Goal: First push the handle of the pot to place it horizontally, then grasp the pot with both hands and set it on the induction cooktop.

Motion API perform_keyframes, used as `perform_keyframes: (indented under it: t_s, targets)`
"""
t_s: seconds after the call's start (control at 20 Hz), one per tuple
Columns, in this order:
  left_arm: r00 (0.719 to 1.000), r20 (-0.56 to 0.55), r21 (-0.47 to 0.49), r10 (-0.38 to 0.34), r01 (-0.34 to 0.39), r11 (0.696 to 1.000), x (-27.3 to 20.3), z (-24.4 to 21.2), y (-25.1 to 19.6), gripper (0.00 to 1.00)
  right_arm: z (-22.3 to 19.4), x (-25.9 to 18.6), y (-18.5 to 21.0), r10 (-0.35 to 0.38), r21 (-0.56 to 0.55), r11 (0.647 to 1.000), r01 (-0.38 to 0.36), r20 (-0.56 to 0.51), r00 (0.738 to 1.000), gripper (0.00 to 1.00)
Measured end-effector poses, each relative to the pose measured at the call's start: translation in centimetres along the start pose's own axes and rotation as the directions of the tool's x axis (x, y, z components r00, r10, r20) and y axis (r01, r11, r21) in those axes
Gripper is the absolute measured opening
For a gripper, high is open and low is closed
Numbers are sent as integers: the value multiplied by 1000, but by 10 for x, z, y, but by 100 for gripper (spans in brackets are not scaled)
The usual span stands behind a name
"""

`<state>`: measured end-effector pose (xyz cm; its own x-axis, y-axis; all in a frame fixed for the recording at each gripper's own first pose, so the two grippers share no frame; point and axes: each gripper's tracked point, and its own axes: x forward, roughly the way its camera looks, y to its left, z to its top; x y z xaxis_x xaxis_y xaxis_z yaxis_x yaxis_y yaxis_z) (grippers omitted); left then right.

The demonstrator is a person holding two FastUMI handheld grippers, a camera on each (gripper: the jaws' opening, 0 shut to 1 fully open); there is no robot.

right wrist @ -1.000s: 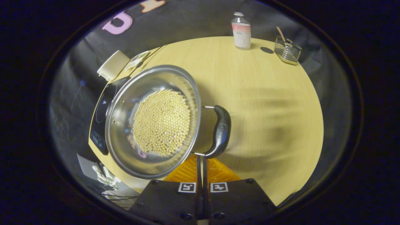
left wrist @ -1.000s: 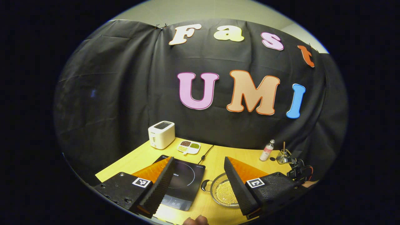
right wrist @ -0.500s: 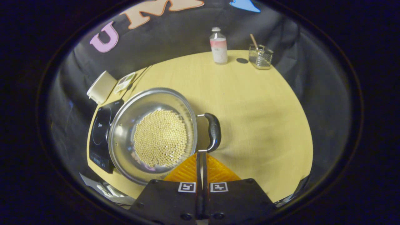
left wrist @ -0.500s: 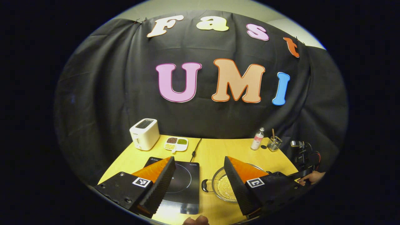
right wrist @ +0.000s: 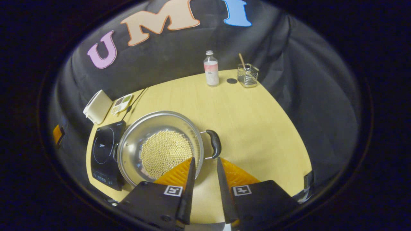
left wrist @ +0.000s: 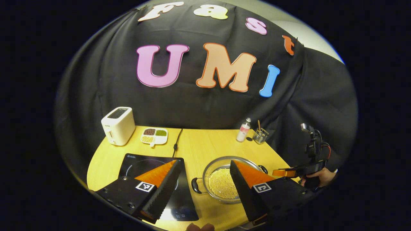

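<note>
Two claws hover over a yellow table (right wrist: 257,128). Beside the induction cooktop (right wrist: 104,150) sits the steel pot (right wrist: 135,150) (holding pale beads). Left claw (left wrist: 205,183) gapes wide; right claw (right wrist: 205,179) is narrowly parted, near the pot's handle (right wrist: 215,144).

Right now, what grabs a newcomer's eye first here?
The steel pot full of pale round beads, mid-table beside the black induction cooktop on its left. Just behind its black side handle, the right claw hovers, slightly open. The white toaster sits at the far left corner.
</note>
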<state>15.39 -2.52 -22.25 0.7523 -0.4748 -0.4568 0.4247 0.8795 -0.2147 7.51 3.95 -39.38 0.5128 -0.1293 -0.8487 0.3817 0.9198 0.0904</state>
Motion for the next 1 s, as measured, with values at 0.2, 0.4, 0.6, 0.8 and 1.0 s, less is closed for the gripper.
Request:
perform_keyframes:
  t_s: [0.2, 0.4, 0.6, 0.8, 1.0]
  targets:
    - [999, -52, -2, 16, -16, 1000, 13, -17, 7, 96, 4, 4, 3, 9, -26, 1000, -9, 5, 1000, 70]
    - [990, -141, -39, 31, -37, 999, 27, -44, 2, 96, 7, 20, -1, 36, -49, 998, -37, -23, 999, 73]
    - [970, -231, -63, 75, -92, 994, 46, -72, 7, 96, 10, 41, -7, 71, -60, 995, -75, -63, 995, 78]
    - [946, -305, -50, 107, -128, 991, 66, -93, 11, 96, 15, 65, -11, 107, -48, 993, -112, -96, 990, 77]
    - [927, -358, -65, 109, -141, 988, 92, -111, 10, 96, 14, 83, -10, 135, -35, 989, -141, -136, 981, 77]
